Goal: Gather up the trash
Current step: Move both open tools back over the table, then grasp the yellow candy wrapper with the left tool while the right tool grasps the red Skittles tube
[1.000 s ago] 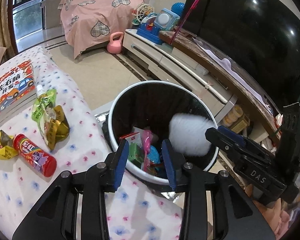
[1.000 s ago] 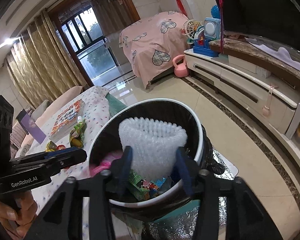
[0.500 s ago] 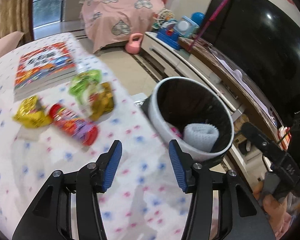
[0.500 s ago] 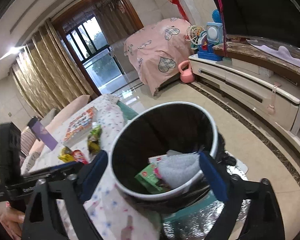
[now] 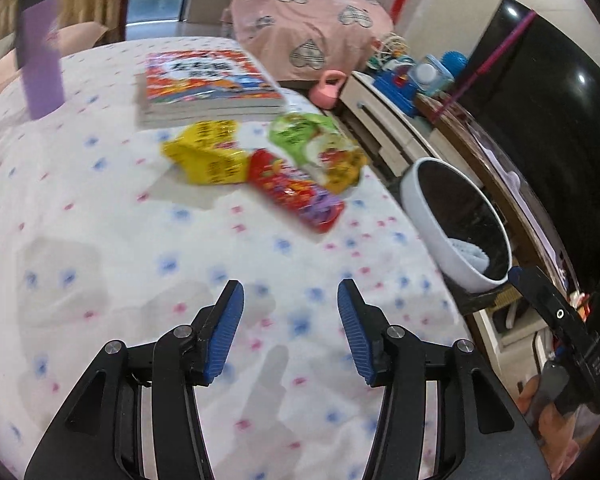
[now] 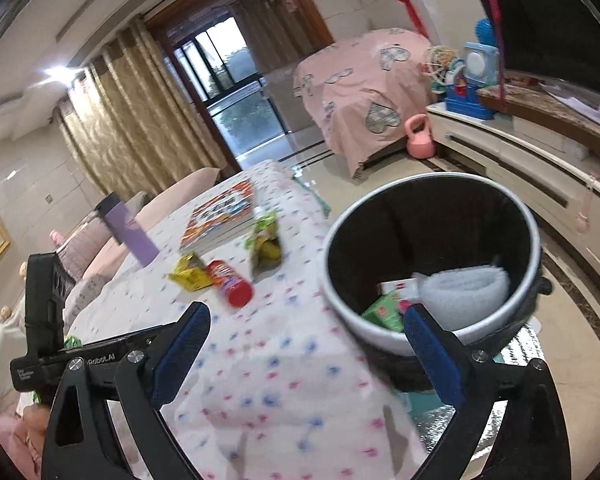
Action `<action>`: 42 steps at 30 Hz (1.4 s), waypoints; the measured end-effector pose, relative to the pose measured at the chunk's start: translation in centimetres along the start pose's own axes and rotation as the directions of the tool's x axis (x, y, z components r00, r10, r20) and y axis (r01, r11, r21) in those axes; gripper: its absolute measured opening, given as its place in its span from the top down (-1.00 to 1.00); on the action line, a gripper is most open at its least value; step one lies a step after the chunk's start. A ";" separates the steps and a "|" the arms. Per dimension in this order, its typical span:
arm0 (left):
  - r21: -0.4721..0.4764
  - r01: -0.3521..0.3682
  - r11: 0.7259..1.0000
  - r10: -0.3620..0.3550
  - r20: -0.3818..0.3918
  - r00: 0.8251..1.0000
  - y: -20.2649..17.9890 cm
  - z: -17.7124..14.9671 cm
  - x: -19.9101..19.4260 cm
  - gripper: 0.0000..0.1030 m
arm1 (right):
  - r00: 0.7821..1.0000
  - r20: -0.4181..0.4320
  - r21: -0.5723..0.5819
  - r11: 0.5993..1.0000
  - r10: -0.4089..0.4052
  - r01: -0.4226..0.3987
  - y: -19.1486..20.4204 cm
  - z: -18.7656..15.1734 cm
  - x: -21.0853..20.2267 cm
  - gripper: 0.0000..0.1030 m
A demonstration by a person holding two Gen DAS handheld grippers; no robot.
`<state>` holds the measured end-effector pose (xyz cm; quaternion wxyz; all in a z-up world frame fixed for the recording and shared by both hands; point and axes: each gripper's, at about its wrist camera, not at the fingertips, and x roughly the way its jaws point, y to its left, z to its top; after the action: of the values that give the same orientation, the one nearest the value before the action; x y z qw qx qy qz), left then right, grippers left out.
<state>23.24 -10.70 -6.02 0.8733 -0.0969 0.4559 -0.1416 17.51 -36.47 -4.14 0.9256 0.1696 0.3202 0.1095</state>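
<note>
Trash is in two places now. The white bubble wrap that the right gripper was pinching over the bin a second ago now lies inside it, leaning on the far wall next to a green carton and a white box. The jaws have just been opening and now stand spread wide, nothing between them, hanging near the bin's front rim.

The left gripper was over the bin a second ago; now it's over the spotted tablecloth, the bin off to its right. Its jaws have just been opening too; they're about half spread with only cloth under them.

Still on the table beyond it: a red snack tube lying on its side, a crumpled yellow wrapper touching its left end, and a green pouch up against its far side. Everything's a bit motion-blurred. Behind them sits a stack of books, and a purple bottle stands farther left.
</note>
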 end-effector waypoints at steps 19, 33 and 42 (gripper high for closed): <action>-0.086 -0.037 0.996 0.040 0.029 0.999 5.7 1.9 -0.6 0.01 | 0.990 -0.127 -0.102 0.992 0.064 -0.078 5.1 -0.9 5.4 -0.91; -0.147 0.017 0.989 -0.012 0.039 0.999 7.7 7.7 2.3 -0.19 | 0.975 -0.206 -0.253 0.957 0.089 -0.141 7.8 0.8 11.2 -0.63; -0.134 0.007 0.991 -0.004 0.021 1.000 7.7 9.6 4.7 -0.20 | 0.959 -0.283 -0.345 0.929 0.031 -0.133 8.8 0.8 15.6 -0.43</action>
<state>34.92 -4.67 -6.51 0.8692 -0.1581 0.4549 -0.1119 29.23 -23.71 -8.83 0.8825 -0.0066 0.4115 0.2276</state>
